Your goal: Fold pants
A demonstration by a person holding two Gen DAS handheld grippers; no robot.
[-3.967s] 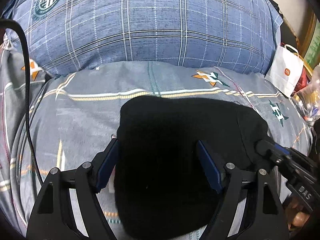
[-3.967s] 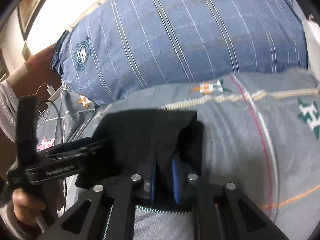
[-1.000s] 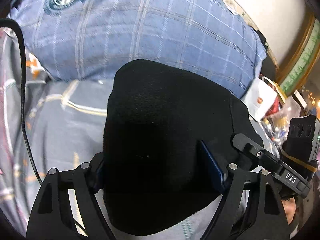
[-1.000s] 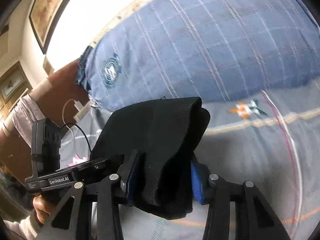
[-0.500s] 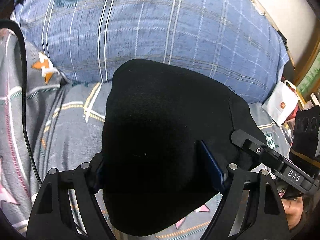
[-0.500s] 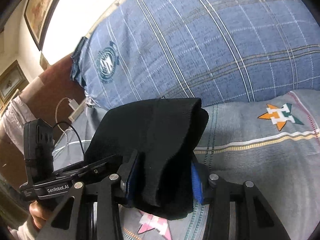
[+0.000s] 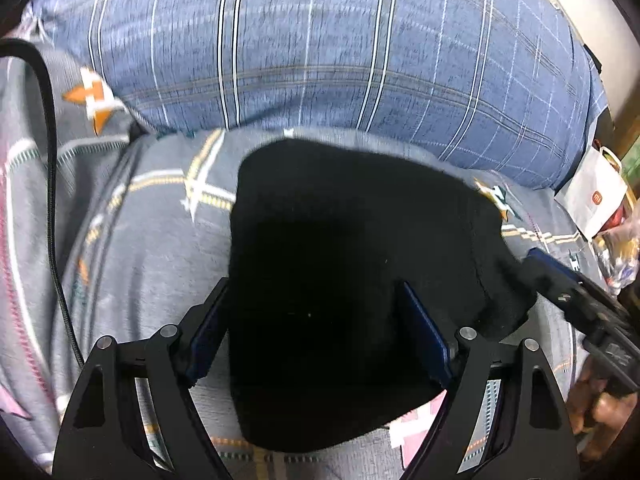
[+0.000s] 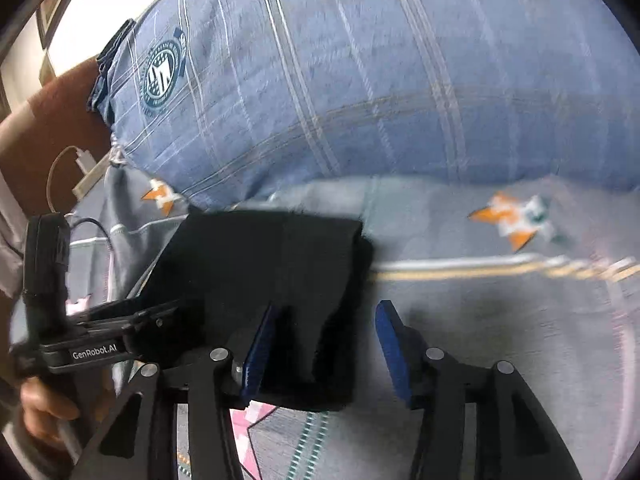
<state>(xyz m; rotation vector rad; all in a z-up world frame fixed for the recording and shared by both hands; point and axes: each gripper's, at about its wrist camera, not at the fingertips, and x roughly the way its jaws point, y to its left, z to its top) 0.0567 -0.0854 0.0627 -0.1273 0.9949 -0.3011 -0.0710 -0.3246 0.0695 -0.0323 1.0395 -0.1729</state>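
Note:
The folded black pants [image 7: 340,264] lie as a thick bundle on the grey bedsheet [image 7: 140,248], just in front of the blue plaid pillow [image 7: 320,48]. My left gripper [image 7: 320,332] straddles the bundle's near end with its blue pads against both sides. In the right wrist view the pants [image 8: 272,264] sit at centre left. My right gripper [image 8: 324,340] is open, its left pad beside the bundle and its right pad standing clear of the cloth. The left gripper shows there too [image 8: 120,332].
A black cable [image 7: 52,160] runs down the left side of the bed. A white paper bag [image 7: 592,200] and clutter stand beyond the bed's right edge. A white charger cable [image 8: 76,160] lies by the brown headboard at left.
The pants bundle has come down from the air onto the bedsheet in front of the pillow. My right gripper has opened and let go of the cloth.

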